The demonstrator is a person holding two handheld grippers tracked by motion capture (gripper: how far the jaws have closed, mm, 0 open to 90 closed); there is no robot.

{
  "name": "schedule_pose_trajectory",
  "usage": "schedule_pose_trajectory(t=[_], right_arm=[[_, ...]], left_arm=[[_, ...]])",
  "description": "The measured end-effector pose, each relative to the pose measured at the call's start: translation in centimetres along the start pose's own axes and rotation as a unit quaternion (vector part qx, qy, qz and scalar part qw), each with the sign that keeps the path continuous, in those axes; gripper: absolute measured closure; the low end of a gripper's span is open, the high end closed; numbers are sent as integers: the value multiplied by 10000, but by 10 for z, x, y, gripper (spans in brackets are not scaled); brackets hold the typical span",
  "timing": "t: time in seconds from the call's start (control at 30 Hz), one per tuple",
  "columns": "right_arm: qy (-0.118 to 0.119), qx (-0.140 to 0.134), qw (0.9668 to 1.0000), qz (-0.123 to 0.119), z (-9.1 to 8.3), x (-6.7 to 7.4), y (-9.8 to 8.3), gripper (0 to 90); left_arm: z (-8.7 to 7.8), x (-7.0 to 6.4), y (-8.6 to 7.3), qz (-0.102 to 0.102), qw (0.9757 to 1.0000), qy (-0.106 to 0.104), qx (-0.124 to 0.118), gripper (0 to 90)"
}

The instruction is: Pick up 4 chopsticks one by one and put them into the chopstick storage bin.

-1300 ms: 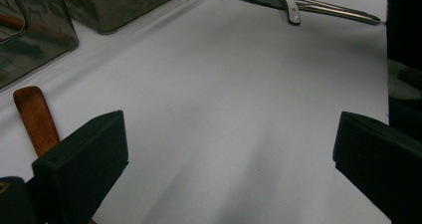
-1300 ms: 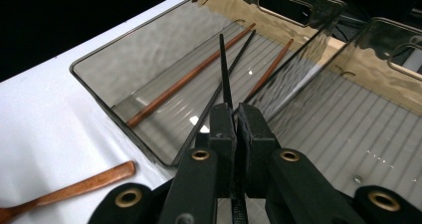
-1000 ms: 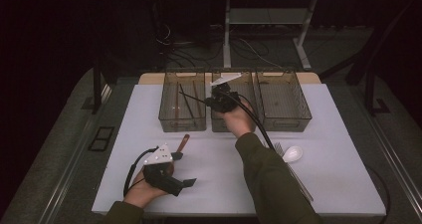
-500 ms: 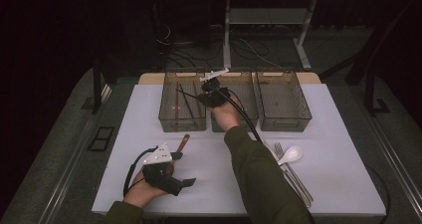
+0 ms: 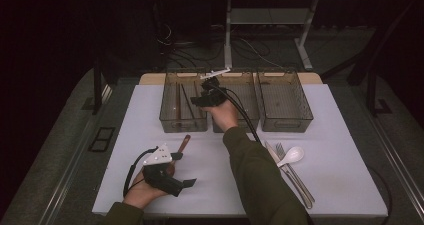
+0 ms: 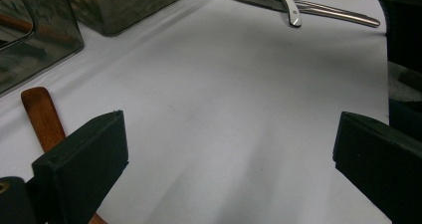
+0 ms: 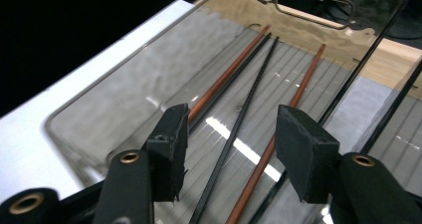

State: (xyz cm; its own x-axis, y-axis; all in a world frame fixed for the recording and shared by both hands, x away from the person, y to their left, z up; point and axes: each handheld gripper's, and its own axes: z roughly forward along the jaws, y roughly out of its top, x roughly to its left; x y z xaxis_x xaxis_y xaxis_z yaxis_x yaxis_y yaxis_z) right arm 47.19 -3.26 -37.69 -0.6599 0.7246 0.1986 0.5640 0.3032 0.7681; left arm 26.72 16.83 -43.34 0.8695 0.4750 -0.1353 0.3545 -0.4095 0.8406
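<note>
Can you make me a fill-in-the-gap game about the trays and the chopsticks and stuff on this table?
1. The right gripper hangs over the ___ of the three bins, the one that holds the chopsticks.
2. The jaws of the right gripper have just opened and now have ___ between them.
3. The white spoon lies next to a fork and a ___.
4. The left gripper rests on the table beside a thing with a ___ handle.

Missing words: left; nothing; knife; wooden
</note>
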Motion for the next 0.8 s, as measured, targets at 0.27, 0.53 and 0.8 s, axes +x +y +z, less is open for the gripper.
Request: schedule_pose_trajectory(t=[0.27,0.53,0.8], right_arm=[[168,-168,9996,-119,-29,-6,-8,399],[285,-355,9984,-338,-59,-11,-20,322],[282,-347,9980,-451,-87,-19,-38,308]], left_arm=[[1,0,0,3,10000,1,30,5],[2,0,0,24,10000,29,73,5],[3,-1,-1,-24,10000,25,89,5]])
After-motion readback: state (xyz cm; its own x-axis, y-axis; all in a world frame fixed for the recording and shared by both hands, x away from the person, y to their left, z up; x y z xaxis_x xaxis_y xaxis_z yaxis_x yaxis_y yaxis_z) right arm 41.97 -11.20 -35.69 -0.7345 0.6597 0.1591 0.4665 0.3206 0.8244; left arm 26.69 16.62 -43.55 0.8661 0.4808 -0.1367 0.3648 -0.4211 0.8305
